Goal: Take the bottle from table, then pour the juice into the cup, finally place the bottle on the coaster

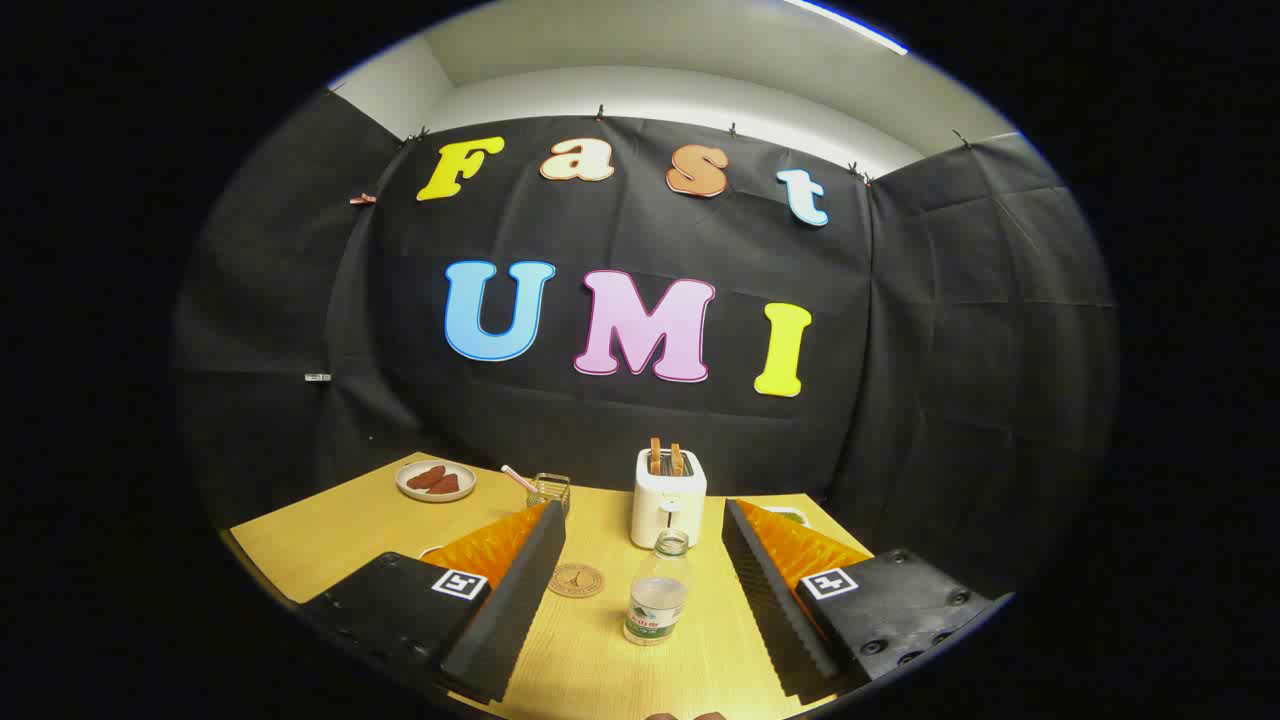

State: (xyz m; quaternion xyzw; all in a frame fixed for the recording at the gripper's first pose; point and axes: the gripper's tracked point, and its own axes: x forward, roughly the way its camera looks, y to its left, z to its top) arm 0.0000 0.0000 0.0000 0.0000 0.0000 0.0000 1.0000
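Here the gripper [640, 560] has its fingers wide apart; the bottle [657, 595] stands upright between them, touching neither, the coaster [576, 580] just beside it.

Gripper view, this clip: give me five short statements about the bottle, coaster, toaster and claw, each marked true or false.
1. The claw is shut on the bottle. False: its fingers stand open, and the bottle stands upright between them, touched by neither.
2. The bottle has no cap on. True.
3. The bottle stands on the coaster. False: it stands on the bare table, the round coaster lying beside it, nearer the left finger.
4. The white toaster beyond the bottle holds two slices sticking up. True.
5. The plate at the table's far left is bare. False: it holds brown pieces of food.
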